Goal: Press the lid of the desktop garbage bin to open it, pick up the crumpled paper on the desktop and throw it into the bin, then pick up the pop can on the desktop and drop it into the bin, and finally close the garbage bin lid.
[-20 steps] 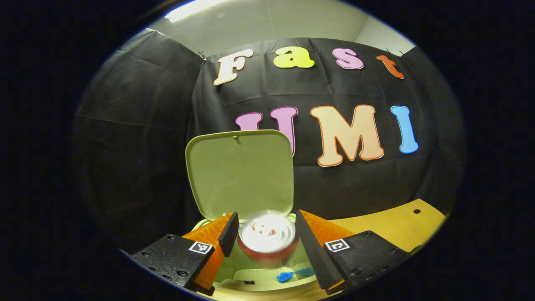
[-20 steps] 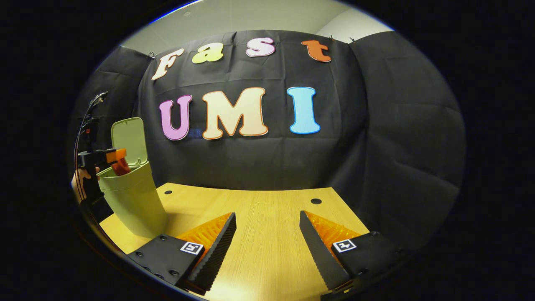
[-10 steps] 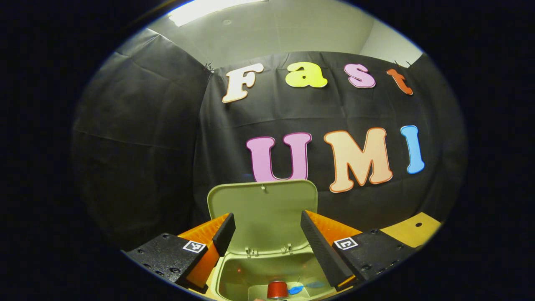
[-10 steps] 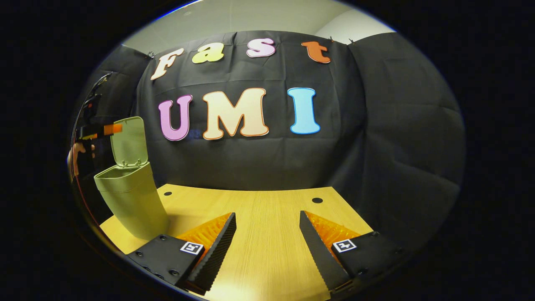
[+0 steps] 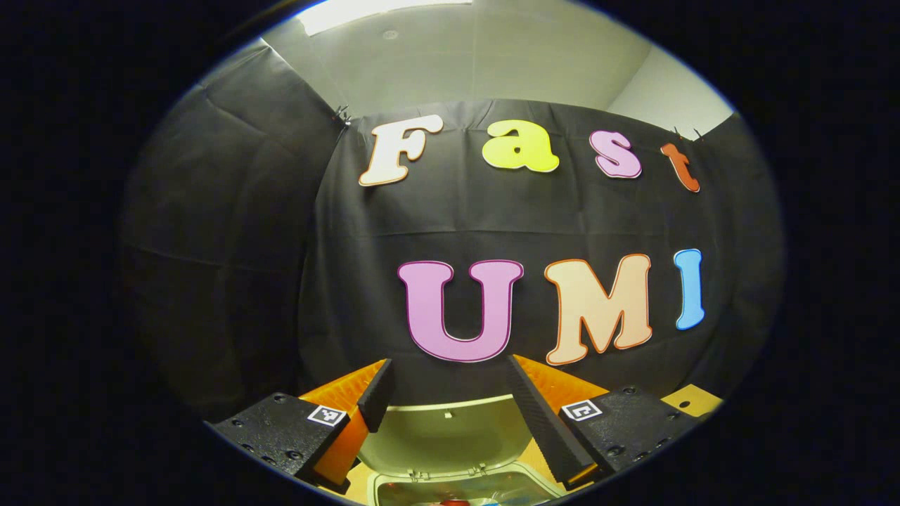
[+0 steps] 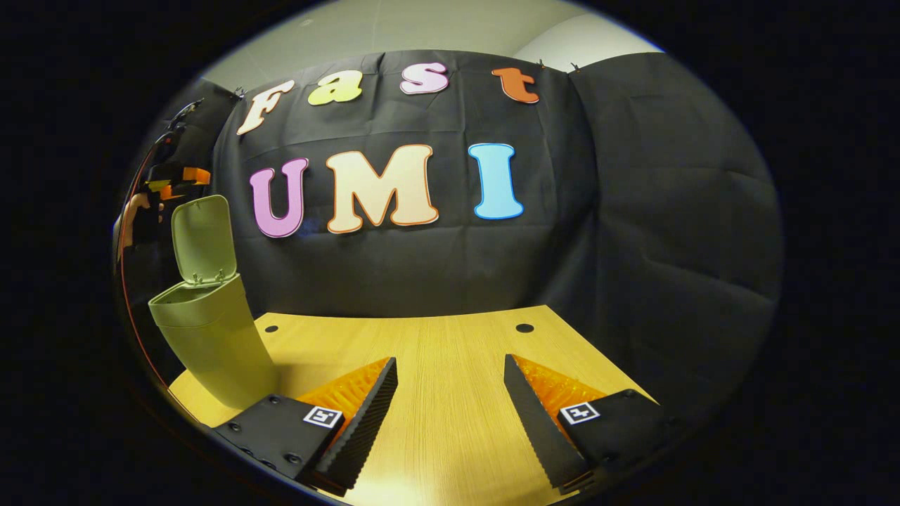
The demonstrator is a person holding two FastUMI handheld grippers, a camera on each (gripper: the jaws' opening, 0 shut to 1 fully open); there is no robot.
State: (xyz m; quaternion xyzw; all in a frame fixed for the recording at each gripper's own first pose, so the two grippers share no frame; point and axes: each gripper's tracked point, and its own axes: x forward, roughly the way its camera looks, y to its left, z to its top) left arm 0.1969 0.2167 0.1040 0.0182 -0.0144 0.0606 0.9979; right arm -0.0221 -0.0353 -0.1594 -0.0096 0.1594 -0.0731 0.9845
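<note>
The pale green bin [image 6: 211,344] stands at the table's left end with its lid [image 6: 202,235] swung upright. In the left gripper view the lid [image 5: 443,436] and the bin's mouth [image 5: 422,488] lie below my fingers, and a sliver of the red pop can [image 5: 450,502] shows inside. My left gripper [image 5: 450,393] is open and holds nothing. From the right gripper view, the left gripper [image 6: 184,176] hangs above the lid's top edge, held by a hand [image 6: 137,211]. My right gripper [image 6: 450,414] is open and holds nothing, low over the table. The crumpled paper is hidden.
The wooden table [image 6: 457,344] runs from the bin to the right, with two small round holes [image 6: 524,328] near its back edge. Black cloth walls close the back and both sides. A table corner [image 5: 692,400] shows right of the bin.
The left gripper let the can drop into the bin and rose above the lid. The right gripper shifted only slightly.
</note>
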